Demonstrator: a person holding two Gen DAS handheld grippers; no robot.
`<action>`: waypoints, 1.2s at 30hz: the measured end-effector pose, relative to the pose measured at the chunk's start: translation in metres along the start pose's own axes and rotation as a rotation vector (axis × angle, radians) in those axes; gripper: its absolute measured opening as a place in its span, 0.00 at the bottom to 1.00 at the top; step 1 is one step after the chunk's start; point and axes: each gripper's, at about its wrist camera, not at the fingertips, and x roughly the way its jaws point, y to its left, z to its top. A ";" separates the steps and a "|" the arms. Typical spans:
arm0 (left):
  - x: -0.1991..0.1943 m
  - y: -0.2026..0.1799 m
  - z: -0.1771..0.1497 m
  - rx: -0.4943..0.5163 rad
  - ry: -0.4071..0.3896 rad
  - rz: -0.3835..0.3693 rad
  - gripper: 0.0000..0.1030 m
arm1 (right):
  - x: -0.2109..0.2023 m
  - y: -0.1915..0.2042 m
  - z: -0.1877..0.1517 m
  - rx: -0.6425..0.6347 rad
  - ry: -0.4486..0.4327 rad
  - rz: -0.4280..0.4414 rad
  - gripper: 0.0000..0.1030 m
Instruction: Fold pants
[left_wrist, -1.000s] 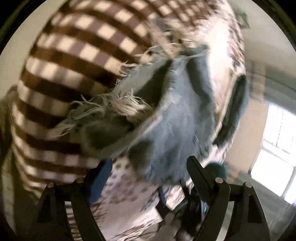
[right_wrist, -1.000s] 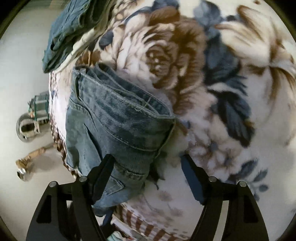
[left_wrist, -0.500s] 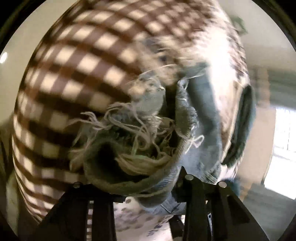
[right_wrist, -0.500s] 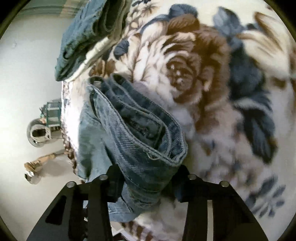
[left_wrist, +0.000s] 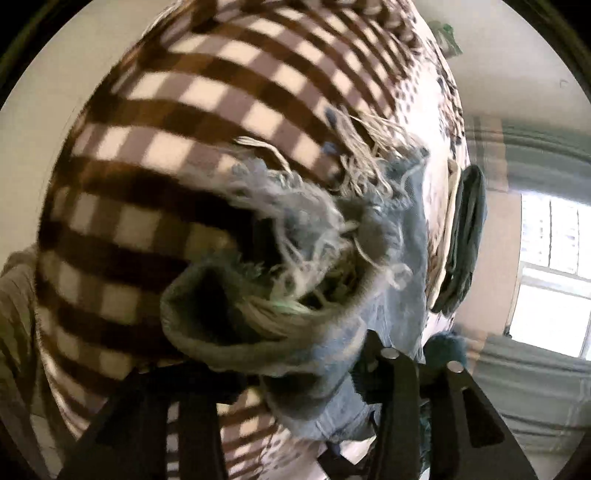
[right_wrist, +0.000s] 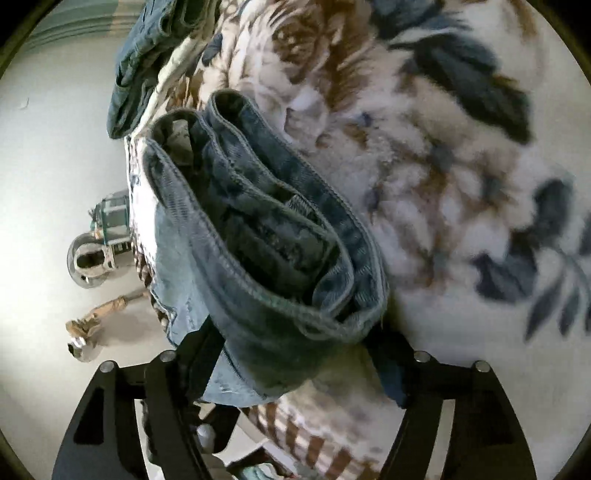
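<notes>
The pants are blue denim jeans. In the left wrist view their frayed leg hems (left_wrist: 295, 266) bunch up close to the camera, and my left gripper (left_wrist: 291, 373) is shut on them, over a brown checked blanket (left_wrist: 166, 122). In the right wrist view the waistband (right_wrist: 266, 240) is gathered in folds, and my right gripper (right_wrist: 295, 365) is shut on it, above a floral fleece blanket (right_wrist: 443, 166). The fingertips of both grippers are hidden by denim.
Another dark folded garment (right_wrist: 147, 55) lies at the blanket's far edge; it also shows in the left wrist view (left_wrist: 465, 240). On the pale floor to the left sit a metal pot (right_wrist: 88, 262) and a small tool (right_wrist: 96, 321). A bright window (left_wrist: 554, 277) is at the right.
Both grippers were open around the jeans a second ago; both have closed on the denim. The frayed hems and the waistband have bunched up and lifted toward the cameras.
</notes>
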 end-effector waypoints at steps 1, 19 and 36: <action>0.002 0.001 0.001 -0.007 -0.003 0.005 0.44 | 0.001 -0.001 0.000 0.006 -0.002 0.008 0.77; -0.018 -0.058 -0.014 0.122 -0.071 0.092 0.24 | -0.017 0.068 0.010 -0.011 -0.132 -0.066 0.38; -0.028 -0.377 0.046 0.454 0.150 -0.153 0.24 | -0.174 0.303 0.085 0.050 -0.531 0.138 0.36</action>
